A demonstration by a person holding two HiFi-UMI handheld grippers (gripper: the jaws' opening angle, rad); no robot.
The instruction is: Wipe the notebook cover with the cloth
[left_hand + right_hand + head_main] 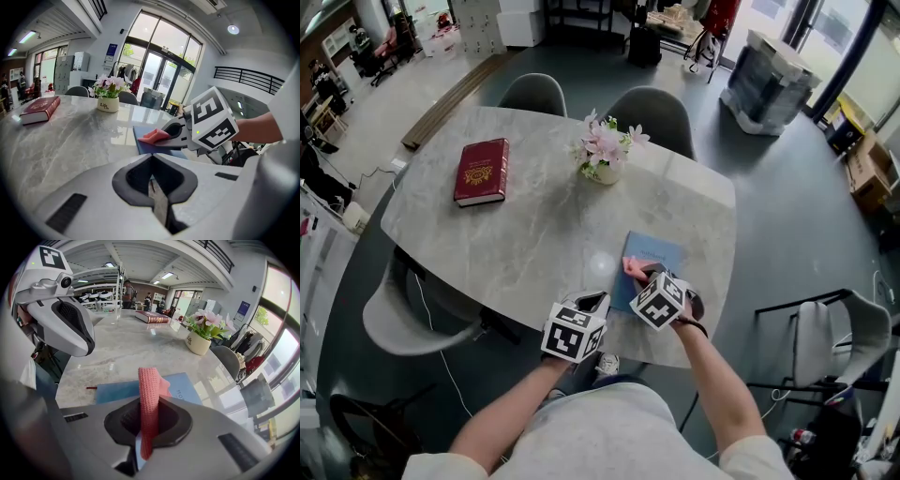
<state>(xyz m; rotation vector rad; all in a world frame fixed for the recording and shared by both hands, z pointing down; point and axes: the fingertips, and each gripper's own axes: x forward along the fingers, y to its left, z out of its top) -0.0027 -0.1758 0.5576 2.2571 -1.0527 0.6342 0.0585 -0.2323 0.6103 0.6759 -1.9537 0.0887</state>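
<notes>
Neighbouring notebook: flowerpot, red book.

Office lobby: lockers, glass doors.

Both forearms reach forward, side by side. The left tool is closed and empty. The right tool clamps the cloth.

On the grey marble table, a red book is laid at 10 o'clock, a flower pot at 1, a blue notebook at 4.
</notes>
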